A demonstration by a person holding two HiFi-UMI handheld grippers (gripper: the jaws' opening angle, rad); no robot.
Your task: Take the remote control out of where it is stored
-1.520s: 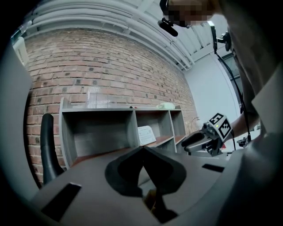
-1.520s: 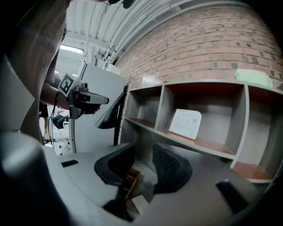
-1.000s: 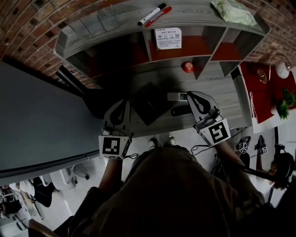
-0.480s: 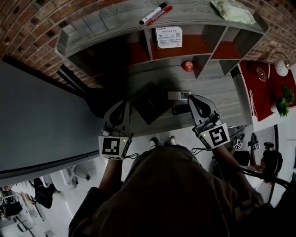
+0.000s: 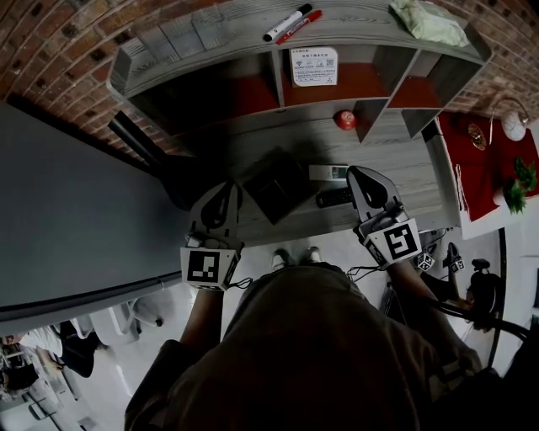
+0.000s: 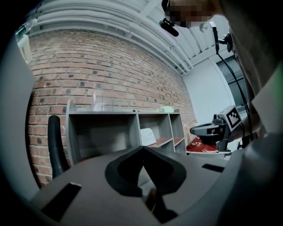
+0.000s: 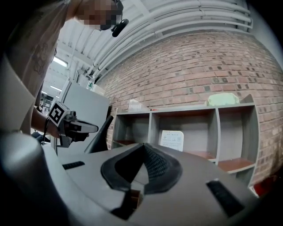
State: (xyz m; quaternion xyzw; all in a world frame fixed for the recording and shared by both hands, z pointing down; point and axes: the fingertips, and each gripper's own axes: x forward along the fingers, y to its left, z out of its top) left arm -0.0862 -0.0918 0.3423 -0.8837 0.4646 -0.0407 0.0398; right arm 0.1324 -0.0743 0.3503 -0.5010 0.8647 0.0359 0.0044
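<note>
– Where is the remote lying?

– A white remote control point(image 5: 327, 172) is lying on the table point(image 5: 404, 160), out in front of the shelf unit point(image 5: 362, 21). A black remote point(image 5: 333, 198) is lying just at its six o'clock.

– And what are the grippers doing?

– The right gripper point(image 5: 357, 174) is hovering just at three o'clock of both remotes. Its jaws are pressing fully together, with nothing between them. Whether it is touching either remote, I cannot tell.

– And the left?

– The left gripper point(image 5: 226, 195) is hanging at nine o'clock of a dark flat pad point(image 5: 274, 185). Its jaws are likewise sitting tight together, gripping nothing.
</note>
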